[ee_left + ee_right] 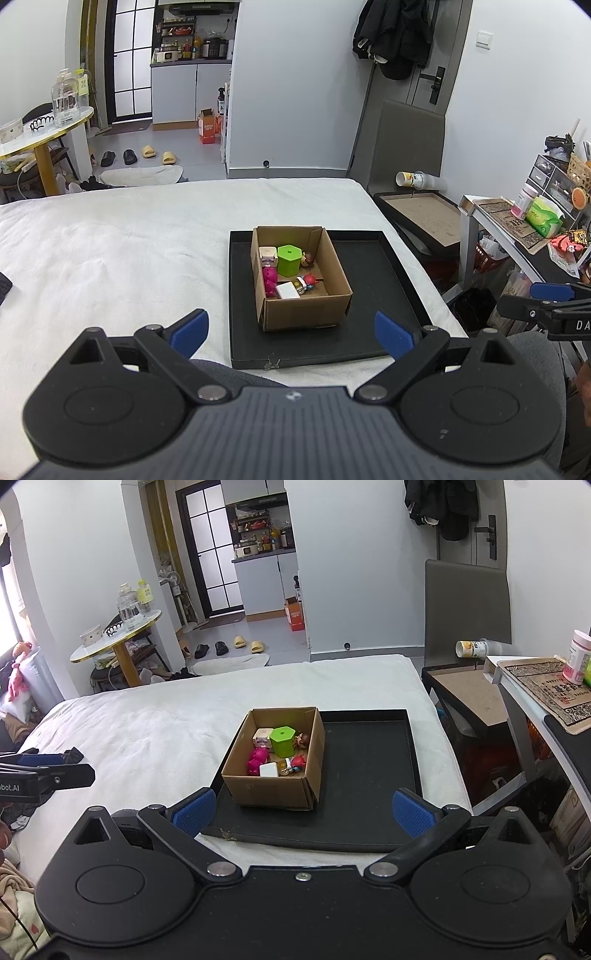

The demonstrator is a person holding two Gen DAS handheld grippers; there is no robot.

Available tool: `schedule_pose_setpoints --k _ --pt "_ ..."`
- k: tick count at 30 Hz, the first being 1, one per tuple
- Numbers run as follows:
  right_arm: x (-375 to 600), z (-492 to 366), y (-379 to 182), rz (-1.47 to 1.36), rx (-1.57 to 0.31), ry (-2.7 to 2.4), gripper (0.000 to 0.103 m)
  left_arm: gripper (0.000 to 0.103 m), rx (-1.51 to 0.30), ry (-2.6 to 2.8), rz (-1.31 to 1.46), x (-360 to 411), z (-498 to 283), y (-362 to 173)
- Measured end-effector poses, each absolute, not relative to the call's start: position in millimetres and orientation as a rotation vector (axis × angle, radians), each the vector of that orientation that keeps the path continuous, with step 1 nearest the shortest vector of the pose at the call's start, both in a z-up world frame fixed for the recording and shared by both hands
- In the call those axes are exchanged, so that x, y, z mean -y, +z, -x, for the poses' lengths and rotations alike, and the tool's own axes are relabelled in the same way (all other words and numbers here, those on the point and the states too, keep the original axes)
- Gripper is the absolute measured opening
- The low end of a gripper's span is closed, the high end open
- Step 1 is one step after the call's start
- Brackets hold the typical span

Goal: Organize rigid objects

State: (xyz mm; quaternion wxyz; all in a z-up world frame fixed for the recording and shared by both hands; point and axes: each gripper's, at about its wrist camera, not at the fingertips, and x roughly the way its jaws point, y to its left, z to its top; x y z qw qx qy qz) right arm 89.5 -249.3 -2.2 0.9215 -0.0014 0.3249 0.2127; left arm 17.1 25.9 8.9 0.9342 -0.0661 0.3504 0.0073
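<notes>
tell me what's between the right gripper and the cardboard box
Only bare black tray: in the right wrist view nothing stands between the open right gripper and the cardboard box; the toys are all inside the box.

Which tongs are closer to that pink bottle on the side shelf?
Right. The right tongs sit beside the shelf, the pink bottle ahead on their right; the left tongs are further left, facing the bed.

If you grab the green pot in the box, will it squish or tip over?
The green pot looks like hard plastic with flat sides, so it probably won't squish or roll. It stands upright in the cardboard box, hemmed in by small toys, so it likely won't tip. Its lid may lift off.
</notes>
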Motion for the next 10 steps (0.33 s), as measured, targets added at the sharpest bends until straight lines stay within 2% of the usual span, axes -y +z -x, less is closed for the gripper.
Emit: schedule_pose_setpoints --k 10 --pt "250.1 -90.8 -2.6 -0.001 -0.667 0.427 0.103 0.096 -0.692 0.018 0.138 -26.6 -14.7 12.6"
